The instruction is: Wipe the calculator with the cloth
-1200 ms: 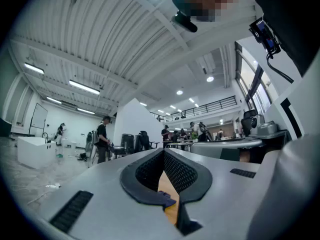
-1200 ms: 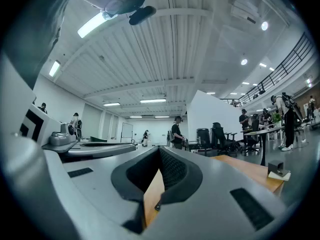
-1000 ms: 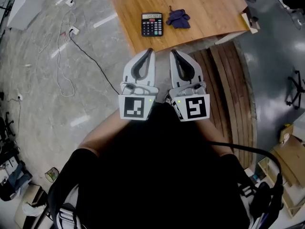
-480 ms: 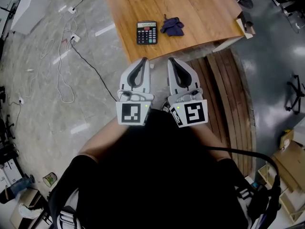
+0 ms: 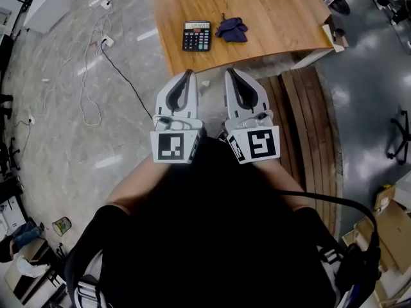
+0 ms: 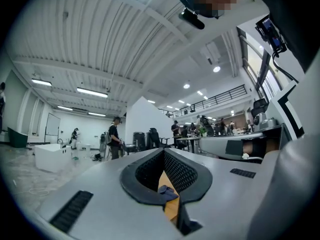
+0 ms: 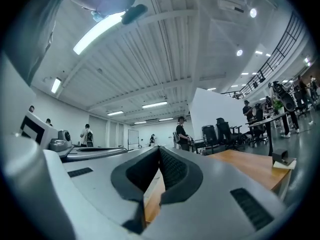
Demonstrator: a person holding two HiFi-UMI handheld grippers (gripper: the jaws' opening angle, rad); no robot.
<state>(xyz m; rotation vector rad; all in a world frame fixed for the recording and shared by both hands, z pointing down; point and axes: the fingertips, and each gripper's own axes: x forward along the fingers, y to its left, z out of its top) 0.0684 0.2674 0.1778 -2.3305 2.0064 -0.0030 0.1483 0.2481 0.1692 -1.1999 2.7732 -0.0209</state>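
A black calculator (image 5: 196,36) lies near the front edge of the wooden table (image 5: 282,18) in the head view. Just to its right lies a crumpled dark blue cloth (image 5: 231,29), apart from it. Both grippers hang short of the table, over the floor, side by side and pointing at it. My left gripper (image 5: 188,73) is shut and holds nothing; through its jaw gap the left gripper view shows a bit of the cloth (image 6: 167,193). My right gripper (image 5: 228,72) is shut and empty too, with table wood (image 7: 250,165) ahead of it.
White and black cables (image 5: 96,63) trail over the marble floor left of the table. A slatted wooden bench (image 5: 308,114) stands below the table's right front. A small box (image 5: 336,34) sits at the table's right corner. People and office chairs stand far off in the hall.
Both grippers have drifted a little towards the table together, still shut. Calculator and cloth lie where they were on the table.
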